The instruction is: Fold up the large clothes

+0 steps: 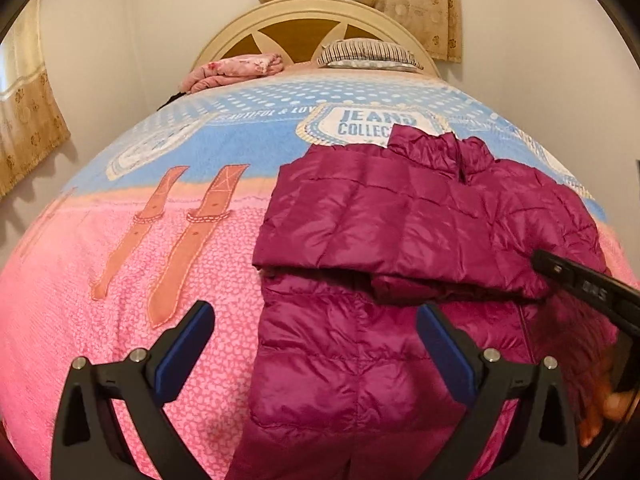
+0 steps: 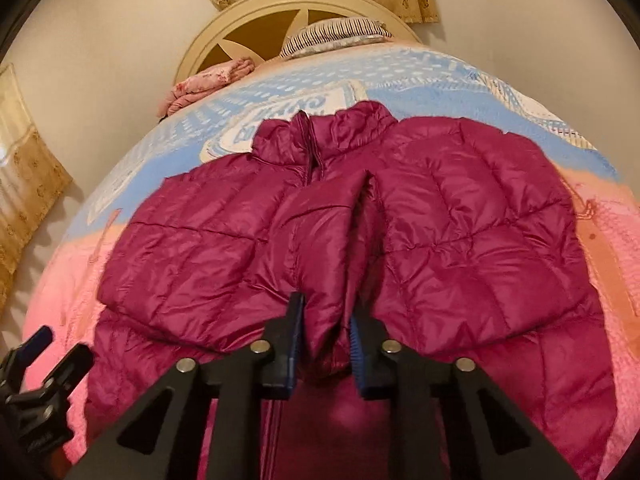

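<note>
The magenta puffer jacket [image 2: 360, 216] lies on the bed [image 1: 120, 280], its hem cut off below. The right claw [image 2: 326, 320] pinches a jacket fold, seemingly a sleeve; the left claw [image 1: 316, 320] gapes empty. A pillow [image 1: 368, 54] sits by the headboard [image 1: 304, 16].

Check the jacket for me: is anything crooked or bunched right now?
Yes. A ridge of fabric on the magenta puffer jacket stands pinched up between the right gripper pads, near the middle. The left sleeve lies folded flat across the chest. The left gripper is open, holding nothing. No damage visible.
</note>
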A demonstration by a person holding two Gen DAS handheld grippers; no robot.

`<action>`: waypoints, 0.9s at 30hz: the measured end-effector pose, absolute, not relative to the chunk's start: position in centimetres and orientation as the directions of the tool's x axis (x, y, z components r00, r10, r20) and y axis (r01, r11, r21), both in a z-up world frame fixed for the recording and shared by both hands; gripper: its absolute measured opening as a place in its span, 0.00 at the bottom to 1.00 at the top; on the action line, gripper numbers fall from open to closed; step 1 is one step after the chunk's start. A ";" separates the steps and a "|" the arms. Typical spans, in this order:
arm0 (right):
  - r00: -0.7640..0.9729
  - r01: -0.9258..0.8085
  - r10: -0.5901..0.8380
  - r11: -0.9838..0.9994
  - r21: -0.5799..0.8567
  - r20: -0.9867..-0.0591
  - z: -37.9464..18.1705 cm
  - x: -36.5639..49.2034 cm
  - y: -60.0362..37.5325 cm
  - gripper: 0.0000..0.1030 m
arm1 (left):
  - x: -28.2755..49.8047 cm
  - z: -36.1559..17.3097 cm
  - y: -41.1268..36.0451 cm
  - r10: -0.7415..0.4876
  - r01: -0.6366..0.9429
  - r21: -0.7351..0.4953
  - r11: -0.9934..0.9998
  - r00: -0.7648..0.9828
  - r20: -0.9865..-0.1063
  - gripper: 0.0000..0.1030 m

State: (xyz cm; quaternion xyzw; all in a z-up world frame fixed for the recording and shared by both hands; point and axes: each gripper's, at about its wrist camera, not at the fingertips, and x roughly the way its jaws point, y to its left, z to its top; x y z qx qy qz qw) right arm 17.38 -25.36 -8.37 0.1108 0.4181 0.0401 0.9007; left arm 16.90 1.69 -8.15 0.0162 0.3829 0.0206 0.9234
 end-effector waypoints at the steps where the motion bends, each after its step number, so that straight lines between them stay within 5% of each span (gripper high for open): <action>1: 0.652 0.021 0.159 0.973 0.228 -0.741 -8.0 16.8 -25.5 0.19 | 16.9 -8.1 1.8 0.042 -0.024 0.036 0.999 0.706 -0.707 1.00; 14: 0.637 0.048 0.183 0.960 0.275 -0.749 -9.5 15.2 -28.7 0.31 | 18.0 -8.6 3.2 0.025 -0.041 -0.005 0.999 0.684 -0.729 1.00; 20: 0.789 0.074 0.088 0.969 0.235 -0.608 -2.4 13.6 -31.2 0.39 | 20.3 -6.3 4.7 0.068 -0.079 0.016 0.997 0.723 -0.688 1.00; 27: 0.727 -0.005 0.137 0.981 0.195 -0.673 -3.4 20.0 -28.0 0.39 | 26.3 -5.5 1.5 0.094 -0.054 0.081 0.995 0.722 -0.685 1.00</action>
